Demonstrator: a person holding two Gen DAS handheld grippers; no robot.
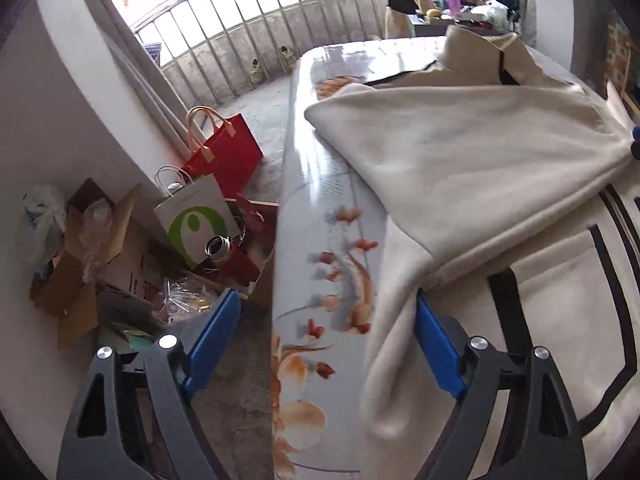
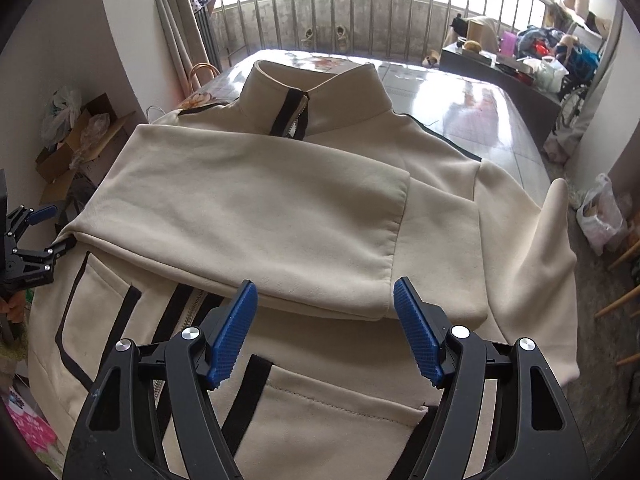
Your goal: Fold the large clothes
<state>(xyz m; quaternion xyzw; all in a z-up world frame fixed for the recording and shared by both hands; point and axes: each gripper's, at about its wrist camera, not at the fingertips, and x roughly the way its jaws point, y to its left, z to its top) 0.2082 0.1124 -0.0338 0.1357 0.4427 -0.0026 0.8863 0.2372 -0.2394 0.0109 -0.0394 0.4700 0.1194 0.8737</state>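
From my left wrist: my left claw (image 1: 326,316) stands wide open, straddling the long edge of the floral table (image 1: 320,184). Its inner pad touches the side of the cream jacket (image 1: 460,168), just under the folded sleeve (image 1: 472,148), which lies crosswise ahead and to my right. The jacket's collar points away from me, up the table. Off to my left on the floor sit a red bag (image 1: 228,148) and a white paper bag (image 1: 196,220).

From my right wrist: my right claw (image 2: 325,322) is open and empty, hovering above the jacket's chest (image 2: 320,360). The jacket's (image 2: 280,208) long axis runs straight ahead, collar (image 2: 312,92) at the far end. The sleeve (image 2: 256,216) lies across it just beyond my fingertips, cuff to the right.
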